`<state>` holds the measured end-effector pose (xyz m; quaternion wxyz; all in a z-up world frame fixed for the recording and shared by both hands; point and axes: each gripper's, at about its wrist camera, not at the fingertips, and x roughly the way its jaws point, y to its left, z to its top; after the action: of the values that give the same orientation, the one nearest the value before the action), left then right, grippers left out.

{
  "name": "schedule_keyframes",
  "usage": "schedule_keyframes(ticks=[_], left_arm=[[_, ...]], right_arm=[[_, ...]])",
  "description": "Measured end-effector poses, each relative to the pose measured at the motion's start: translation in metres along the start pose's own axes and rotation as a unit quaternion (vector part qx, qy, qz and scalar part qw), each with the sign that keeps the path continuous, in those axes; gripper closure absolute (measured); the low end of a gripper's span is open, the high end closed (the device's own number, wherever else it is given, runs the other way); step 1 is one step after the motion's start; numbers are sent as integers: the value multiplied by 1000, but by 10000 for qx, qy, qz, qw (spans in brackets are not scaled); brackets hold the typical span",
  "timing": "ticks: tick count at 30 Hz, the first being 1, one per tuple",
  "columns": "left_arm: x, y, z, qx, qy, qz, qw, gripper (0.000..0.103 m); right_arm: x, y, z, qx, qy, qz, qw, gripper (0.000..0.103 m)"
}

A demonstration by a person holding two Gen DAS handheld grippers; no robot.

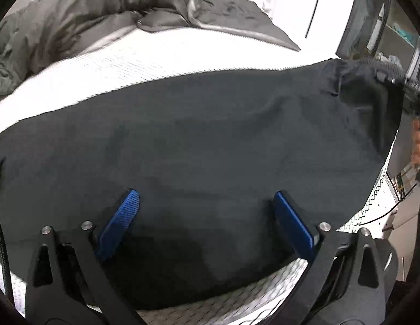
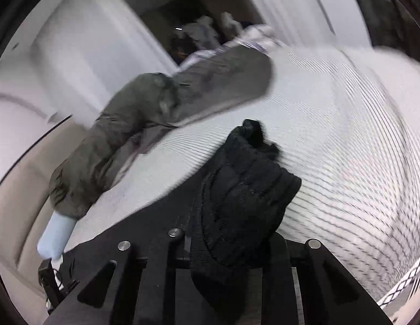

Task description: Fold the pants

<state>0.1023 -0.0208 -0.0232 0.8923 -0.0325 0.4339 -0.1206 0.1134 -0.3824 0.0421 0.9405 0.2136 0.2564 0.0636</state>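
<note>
Lying beyond pants [image 1: 204, 140], olive jacket [image 1: 74, 24], white bedspread [image 1: 155, 62]

We see open white quilted bed surface [image 1: 145, 67] between the flat dark grey pants [image 1: 210, 149] and the rumpled olive-grey puffy jacket [image 1: 74, 19] heaped along the far edge, so a gripper could pass there. In the right wrist view, bare mattress [image 2: 331, 124] lies wide to the right; the bunched black waistband [image 2: 245, 189] blocks the near centre.
</note>
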Motion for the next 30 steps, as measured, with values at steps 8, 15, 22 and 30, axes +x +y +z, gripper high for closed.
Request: schedule_keyframes(ticks=[8,15,22,30], left_arm=[[-44,85,-24,-913,-290,308,9949,4],[-68,122,-43,-1269,-438,279,9905,4],[-48,99,-24,-1081,-372,-634,9914,26],[-54,93,-34,-1123,-389,-717,9903,84]], right_arm=[[44,205,-25,-1844,780,1664,9655,80],[127,273,-122,-2544,3040,2220,8908,39],[87,205,-91,-2114,2220,1398,9415,24],[64,132,-83,-1449,2077,872,9635,23]])
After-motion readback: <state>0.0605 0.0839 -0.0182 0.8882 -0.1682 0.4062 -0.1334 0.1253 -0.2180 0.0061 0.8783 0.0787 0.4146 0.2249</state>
